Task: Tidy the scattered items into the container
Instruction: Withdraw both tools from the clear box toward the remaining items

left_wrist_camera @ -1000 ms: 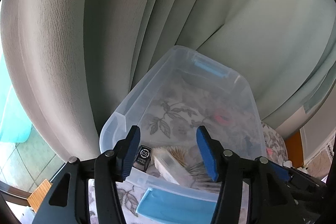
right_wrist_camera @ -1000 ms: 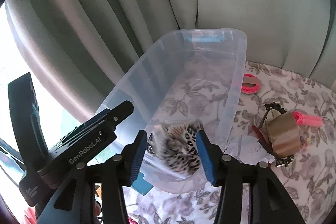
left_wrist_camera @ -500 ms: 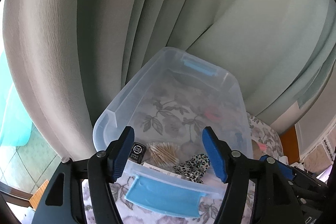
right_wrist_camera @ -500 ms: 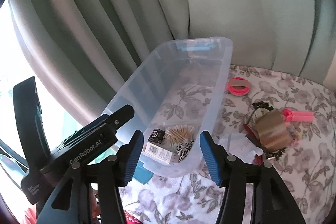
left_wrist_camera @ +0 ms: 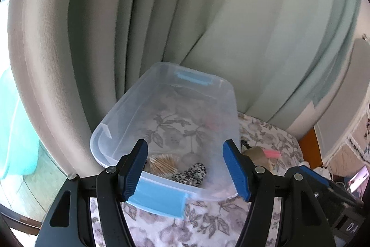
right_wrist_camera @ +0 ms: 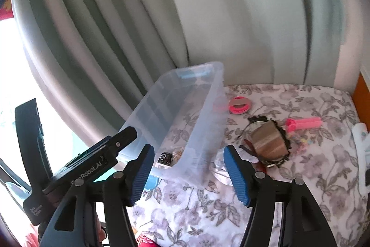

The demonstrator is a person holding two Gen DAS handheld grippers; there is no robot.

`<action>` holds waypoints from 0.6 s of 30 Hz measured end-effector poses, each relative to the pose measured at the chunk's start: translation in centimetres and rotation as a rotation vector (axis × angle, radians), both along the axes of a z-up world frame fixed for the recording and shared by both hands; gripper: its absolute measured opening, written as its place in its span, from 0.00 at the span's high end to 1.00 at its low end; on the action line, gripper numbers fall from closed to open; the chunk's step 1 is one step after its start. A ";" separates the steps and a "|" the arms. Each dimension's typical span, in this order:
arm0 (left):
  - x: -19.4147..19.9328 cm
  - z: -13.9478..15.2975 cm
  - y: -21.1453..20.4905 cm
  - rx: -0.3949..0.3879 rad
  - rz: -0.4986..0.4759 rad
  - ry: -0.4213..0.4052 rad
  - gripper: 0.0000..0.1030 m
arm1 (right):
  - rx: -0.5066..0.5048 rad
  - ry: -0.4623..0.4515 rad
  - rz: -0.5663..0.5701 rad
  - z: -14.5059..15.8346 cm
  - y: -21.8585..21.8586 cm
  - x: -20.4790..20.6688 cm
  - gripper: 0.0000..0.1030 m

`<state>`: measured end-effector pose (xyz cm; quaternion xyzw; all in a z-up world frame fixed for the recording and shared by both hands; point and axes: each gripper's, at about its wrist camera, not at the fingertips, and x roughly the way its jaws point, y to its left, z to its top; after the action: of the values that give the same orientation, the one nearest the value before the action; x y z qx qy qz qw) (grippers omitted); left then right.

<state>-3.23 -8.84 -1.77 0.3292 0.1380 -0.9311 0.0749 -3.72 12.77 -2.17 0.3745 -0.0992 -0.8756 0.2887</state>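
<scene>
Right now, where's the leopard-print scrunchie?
In the left wrist view, the leopard-print scrunchie lies inside the clear plastic bin at its near end, just right of the toothpick bundle.

Plastic, cloth and tape

The bin is clear, smooth, slightly frosted plastic with matt blue plastic handles. Under it lies a soft floral cloth; behind hang matt woven curtains. The roll of tape is glossy brown; the scrunchie is spotted fabric.
</scene>
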 end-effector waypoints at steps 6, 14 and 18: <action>0.5 1.2 3.1 -0.047 -0.050 0.000 0.33 | -0.052 0.026 -0.058 0.9 4.0 1.2 0.35; 0.8 1.1 6.6 -0.063 -0.136 -0.006 0.33 | -0.064 0.040 -0.190 1.1 9.8 2.4 0.34; 0.5 0.2 8.3 -0.080 -0.172 -0.033 0.33 | -0.076 0.020 -0.256 0.0 12.4 2.7 0.34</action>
<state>-2.74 -0.51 -1.58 0.3517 0.0707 -0.9334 0.0099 -1.06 25.13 -2.19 0.3388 -0.1762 -0.9046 0.1894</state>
